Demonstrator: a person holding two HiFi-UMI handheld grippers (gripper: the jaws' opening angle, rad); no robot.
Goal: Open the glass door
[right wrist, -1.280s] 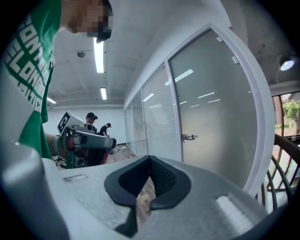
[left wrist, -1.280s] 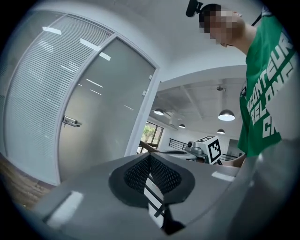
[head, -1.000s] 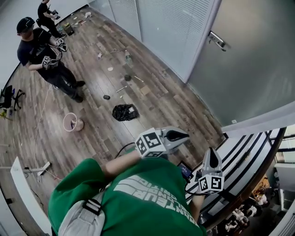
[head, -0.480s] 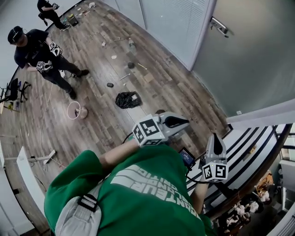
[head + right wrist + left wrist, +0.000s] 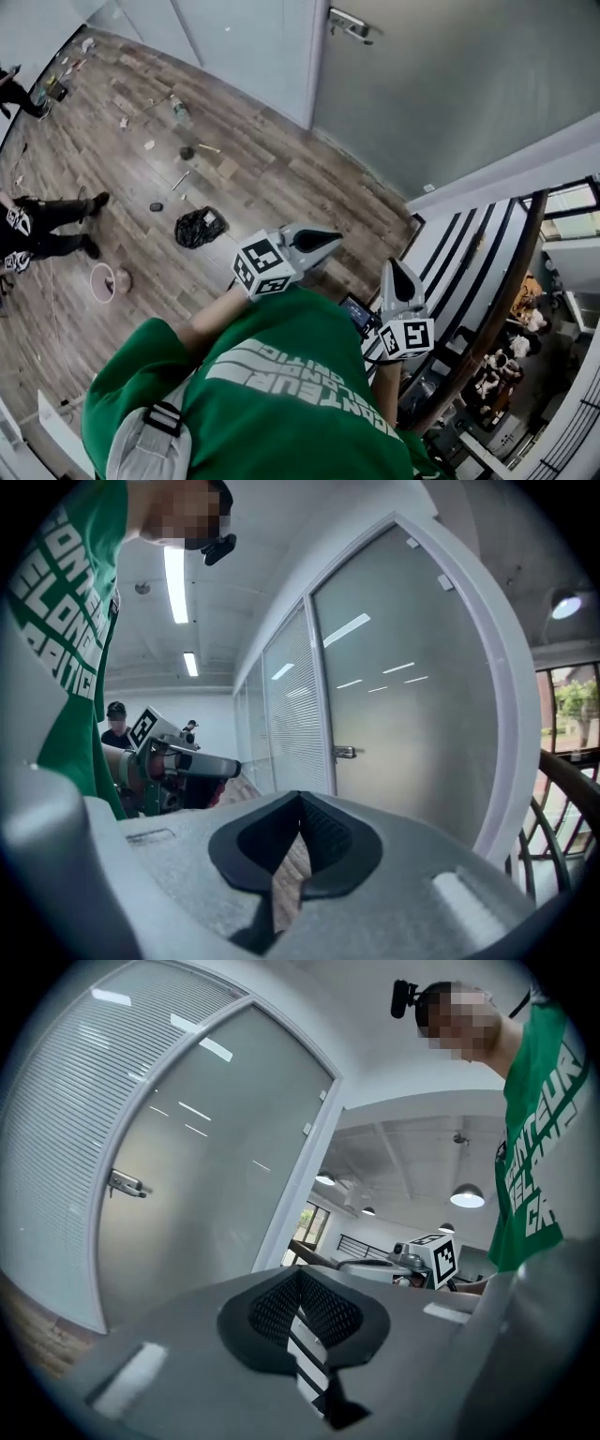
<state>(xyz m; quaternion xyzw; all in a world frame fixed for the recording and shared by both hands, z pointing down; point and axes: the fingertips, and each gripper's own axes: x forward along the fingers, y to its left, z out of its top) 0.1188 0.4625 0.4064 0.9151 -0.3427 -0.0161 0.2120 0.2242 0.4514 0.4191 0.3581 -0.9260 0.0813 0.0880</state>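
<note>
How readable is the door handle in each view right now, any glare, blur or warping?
Head view: door handle clear but tiny at the top edge; glass door evenly lit, no glare. Left gripper view: fisheye bows the door; ceiling-light streaks reflect on the glass, clear of the handle. Right gripper view: similar streaks, handle small but crisp.

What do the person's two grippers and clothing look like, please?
The left gripper and the right gripper are light grey with black ribbed pads. Each carries a white cube with black square markers. The person wears a short-sleeved green T-shirt with white lettering.
</note>
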